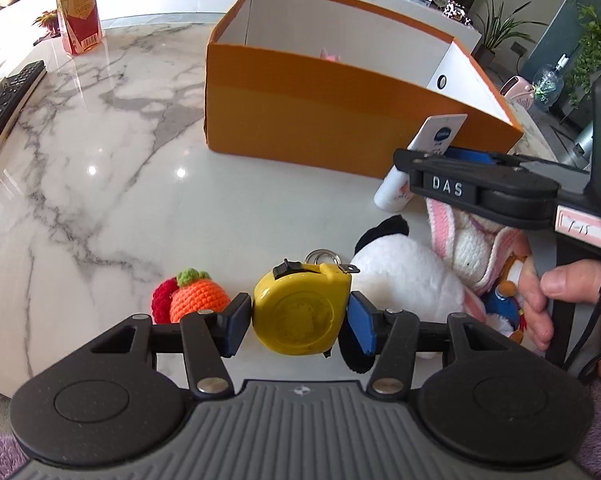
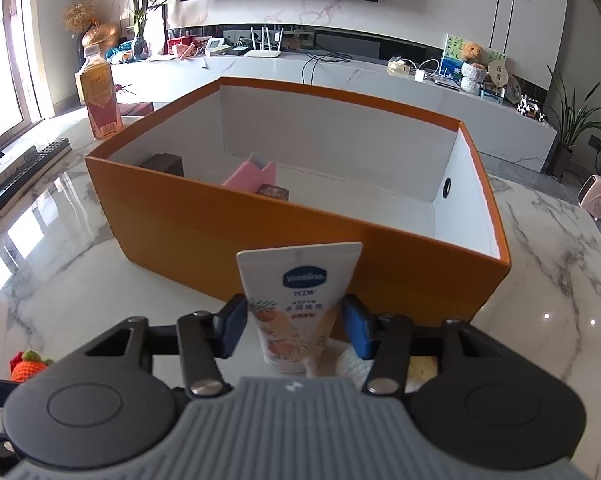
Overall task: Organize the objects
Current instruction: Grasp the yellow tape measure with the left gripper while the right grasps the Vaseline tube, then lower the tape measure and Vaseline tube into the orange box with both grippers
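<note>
The left gripper (image 1: 300, 316) has its two blue pads against the flanks of a yellow tape measure (image 1: 300, 308), closed to the width of that casing; whether the tape measure is lifted or resting on the marble table (image 1: 100, 168) cannot be told. The right gripper (image 2: 294, 326) stands with its pads either side of a white Vaseline tube (image 2: 298, 300), cap down; a narrow gap shows at each pad in the right wrist view, so the jaws appear nearly shut but firm contact cannot be confirmed. The orange box (image 2: 308, 236) lies directly ahead of both grippers, well apart from the left one and near the right one. Inside it, toward the far left, sit a dark block (image 2: 162, 164), a pink item (image 2: 252, 178) and a small brown box (image 2: 274, 192); most of the white floor is bare. Remaining outside: a crocheted orange-and-red fruit (image 1: 188, 298) just left of the left gripper, a panda plush (image 1: 404, 276) just to its right, and beyond that a pink-and-white knitted toy (image 1: 476, 248) and a small figure (image 1: 504, 296), partly hidden. A metal ring (image 1: 322, 258) lies just ahead of the tape measure. Judgement: the task is in its early-to-middle stage, with three items boxed, two in hand or about to be, and at least four awaiting collection.
</note>
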The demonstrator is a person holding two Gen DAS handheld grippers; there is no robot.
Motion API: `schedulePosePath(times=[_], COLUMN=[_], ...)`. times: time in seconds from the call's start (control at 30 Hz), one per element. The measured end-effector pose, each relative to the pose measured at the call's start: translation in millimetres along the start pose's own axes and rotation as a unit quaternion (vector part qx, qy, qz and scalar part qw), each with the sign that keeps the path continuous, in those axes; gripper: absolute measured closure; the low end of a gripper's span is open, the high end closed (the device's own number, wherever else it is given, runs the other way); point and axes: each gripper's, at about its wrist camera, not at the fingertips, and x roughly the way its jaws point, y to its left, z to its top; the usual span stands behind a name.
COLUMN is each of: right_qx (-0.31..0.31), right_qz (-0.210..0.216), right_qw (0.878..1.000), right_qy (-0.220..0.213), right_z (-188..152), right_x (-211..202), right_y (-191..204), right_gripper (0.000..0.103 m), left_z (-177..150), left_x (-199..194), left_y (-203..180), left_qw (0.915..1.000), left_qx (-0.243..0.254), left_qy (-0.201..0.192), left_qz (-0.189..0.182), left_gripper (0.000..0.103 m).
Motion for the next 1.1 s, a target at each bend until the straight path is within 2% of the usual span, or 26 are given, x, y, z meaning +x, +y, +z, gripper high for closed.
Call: schedulePosePath(times=[0.33, 0.67, 0.83, 1.1], right_qx=[0.000, 0.041, 0.064, 0.107], right_qz=[0.028, 0.105, 0.133, 0.126], right_qw=[1.000, 0.993, 0.987, 0.982], right_qy=[-0.015, -0.036, -0.067, -0.094], right_z=[1, 24, 51, 89], right_x=[-15, -60, -83, -84], right_y=[-5, -29, -54, -98], right_gripper=[0.051, 0.052, 0.052, 0.052], left_z=[10, 46, 80, 144], left_x=[-15, -39, -51, -29], left_y=[1, -4, -14, -53], left_qw=[0.9996, 0.9974, 0.9933, 0.9840], left_qx=[-0.013, 0.009, 0.048, 0.126], left_qy=[-0.015, -0.045, -0.075, -0.080], left_qz=[-0.022, -0.056, -0.075, -0.097], left_gripper=[0.041, 0.041, 0.041, 0.041])
